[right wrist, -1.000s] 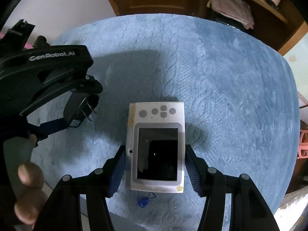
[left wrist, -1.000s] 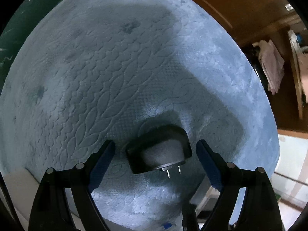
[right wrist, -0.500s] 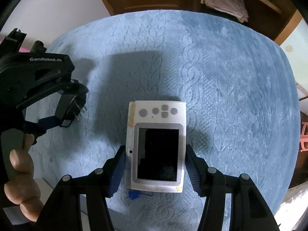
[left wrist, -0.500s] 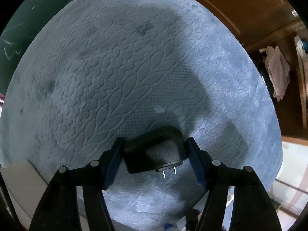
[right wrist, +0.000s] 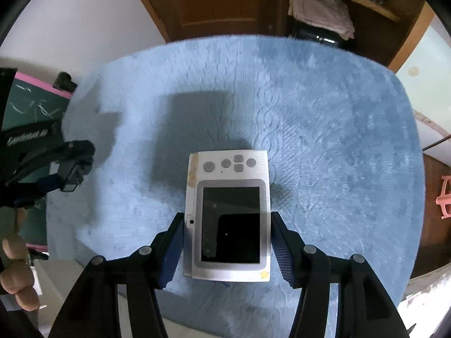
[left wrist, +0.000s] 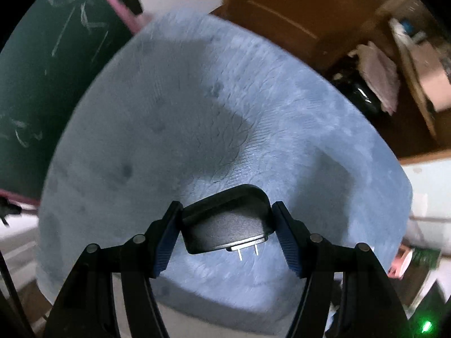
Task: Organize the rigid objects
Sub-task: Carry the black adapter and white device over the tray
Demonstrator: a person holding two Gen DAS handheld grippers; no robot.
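Having been closed from wide apart, the left gripper [left wrist: 225,222] is clamped on the black charger [left wrist: 225,225] and lifted clear of the blue mat [left wrist: 282,129], while the white camera [right wrist: 228,214] is held clamped in the right gripper [right wrist: 227,242], so both are judged ready for placing.

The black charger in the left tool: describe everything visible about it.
The charger is a small matte black plastic block with rounded corners. Two bare metal prongs stick out of one face, toward the camera. The blue pads of the left tool press on its two opposite sides, so it is gripped. It hangs clear above the blue mat, touching nothing else. In the right wrist view it shows at the far left, apart from the camera.
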